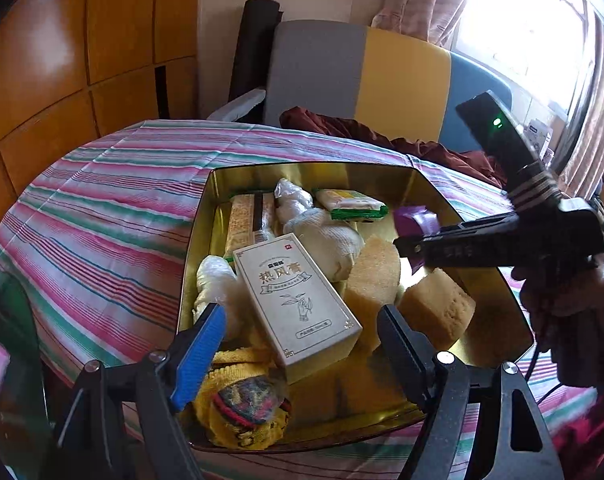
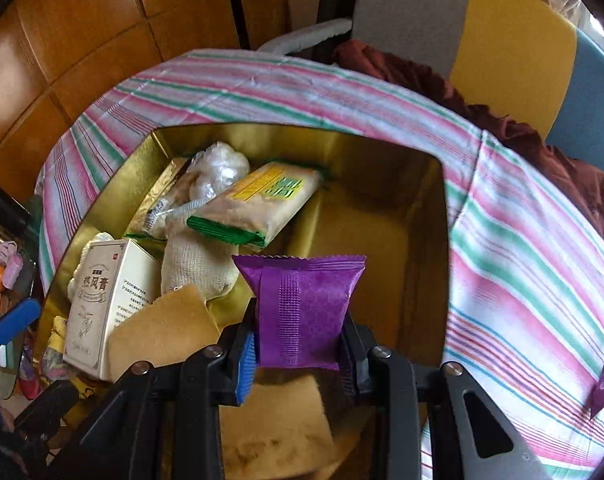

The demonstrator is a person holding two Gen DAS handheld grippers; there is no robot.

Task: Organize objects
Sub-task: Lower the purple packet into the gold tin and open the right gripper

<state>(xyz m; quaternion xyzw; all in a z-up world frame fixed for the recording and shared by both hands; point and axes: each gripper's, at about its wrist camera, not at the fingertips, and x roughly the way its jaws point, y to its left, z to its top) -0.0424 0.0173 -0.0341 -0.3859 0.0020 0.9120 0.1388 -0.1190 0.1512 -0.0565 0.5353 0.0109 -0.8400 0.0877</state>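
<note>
Contents, counted

One gold tin (image 1: 498, 292); two sponges (image 1: 374, 276); one white carton (image 1: 297, 304); two purple sachets (image 2: 306, 308); two green-edged packets (image 2: 253, 204).

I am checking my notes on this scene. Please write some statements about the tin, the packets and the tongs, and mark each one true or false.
1. The right tongs hold a purple packet. True.
2. The left tongs grip the white box. False: they are open and hold nothing.
3. The gold tin is empty. False: it holds sponges, the box and packets.
4. The tin stands on a striped cloth. True.
</note>
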